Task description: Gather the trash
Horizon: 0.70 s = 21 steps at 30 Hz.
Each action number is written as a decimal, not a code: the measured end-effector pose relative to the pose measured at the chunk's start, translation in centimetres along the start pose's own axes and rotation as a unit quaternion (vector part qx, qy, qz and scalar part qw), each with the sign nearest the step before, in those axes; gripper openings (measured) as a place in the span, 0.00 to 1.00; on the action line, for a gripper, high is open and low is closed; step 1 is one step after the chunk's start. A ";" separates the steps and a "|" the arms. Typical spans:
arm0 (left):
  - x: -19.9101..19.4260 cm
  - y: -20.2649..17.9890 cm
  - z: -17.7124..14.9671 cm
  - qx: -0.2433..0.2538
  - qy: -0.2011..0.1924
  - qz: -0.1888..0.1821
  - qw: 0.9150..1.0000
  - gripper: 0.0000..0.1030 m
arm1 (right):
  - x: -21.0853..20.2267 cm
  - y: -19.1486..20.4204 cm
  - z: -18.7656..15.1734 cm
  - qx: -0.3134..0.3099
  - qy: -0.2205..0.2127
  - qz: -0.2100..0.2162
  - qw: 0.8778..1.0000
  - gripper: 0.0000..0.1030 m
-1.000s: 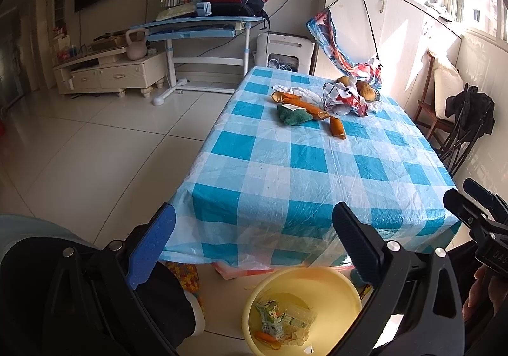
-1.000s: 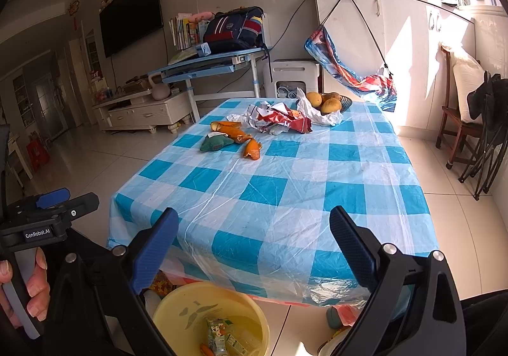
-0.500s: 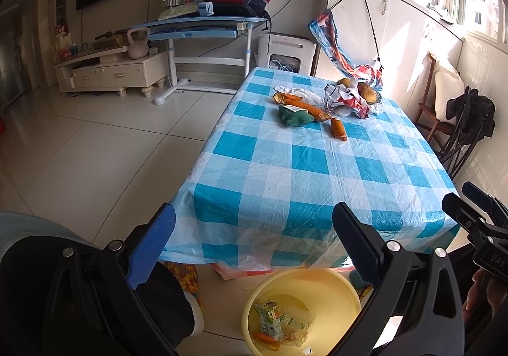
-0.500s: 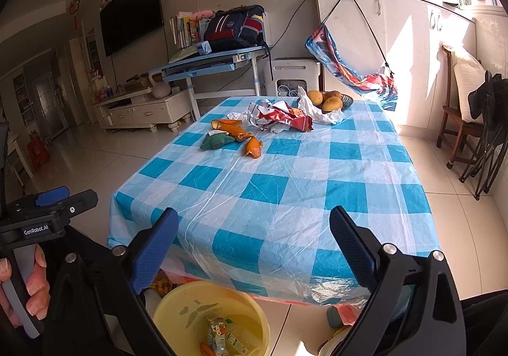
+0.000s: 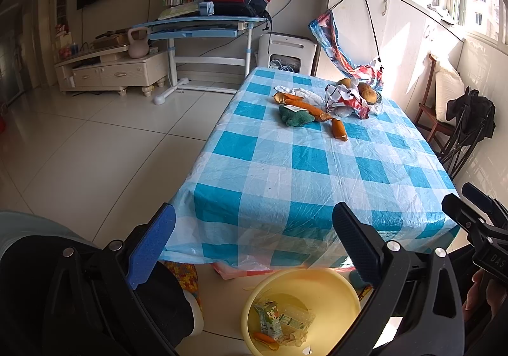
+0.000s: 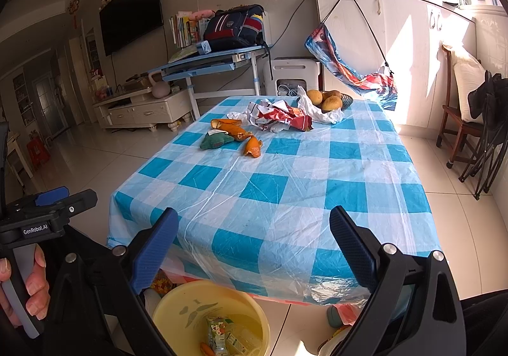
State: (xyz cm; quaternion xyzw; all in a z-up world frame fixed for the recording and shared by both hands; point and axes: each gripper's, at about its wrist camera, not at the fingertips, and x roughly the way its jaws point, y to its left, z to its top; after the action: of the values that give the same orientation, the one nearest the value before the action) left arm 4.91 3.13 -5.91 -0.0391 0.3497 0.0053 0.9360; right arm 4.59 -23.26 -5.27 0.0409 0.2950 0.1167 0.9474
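Both my claws, left gripper (image 5: 254, 248) and right gripper (image 6: 254, 245), gape empty above the round yellow plastic basin (image 5: 333, 292) (cartons inside); orange peels (image 6: 252, 146) lie far across the blue-checked tablecloth (image 6: 285, 184).

A backpack (image 6: 235, 26) sits on the blue desk (image 6: 209, 62), with a television (image 6: 130, 11) on the wall.
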 end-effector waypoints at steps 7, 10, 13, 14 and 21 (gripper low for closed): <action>0.0 0.0 0.0 -0.002 -0.002 0.001 1.000 0.93 | 0.0 0.0 0.0 -0.001 0.000 0.000 1.000 0.89; 0.1 0.0 -0.1 -0.004 -0.001 0.000 1.000 0.93 | 0.0 0.0 0.0 0.000 0.000 0.000 1.000 0.89; 0.0 0.1 -0.1 -0.003 -0.002 0.000 1.000 0.93 | 0.1 0.1 -0.1 -0.001 0.001 0.000 1.000 0.89; 0.0 0.0 -0.1 -0.003 -0.003 0.000 1.000 0.93 | 0.1 0.1 -0.1 -0.001 0.001 0.000 1.000 0.89; 0.1 0.0 -0.2 -0.004 -0.003 -0.001 1.000 0.93 | 0.1 0.1 -0.1 -0.001 0.001 0.000 1.000 0.89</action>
State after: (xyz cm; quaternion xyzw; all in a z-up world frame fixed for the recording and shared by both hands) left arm 4.82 3.13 -6.10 -0.0434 0.3467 0.0065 0.9370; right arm 4.60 -23.15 -5.39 0.0402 0.2955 0.1173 0.9473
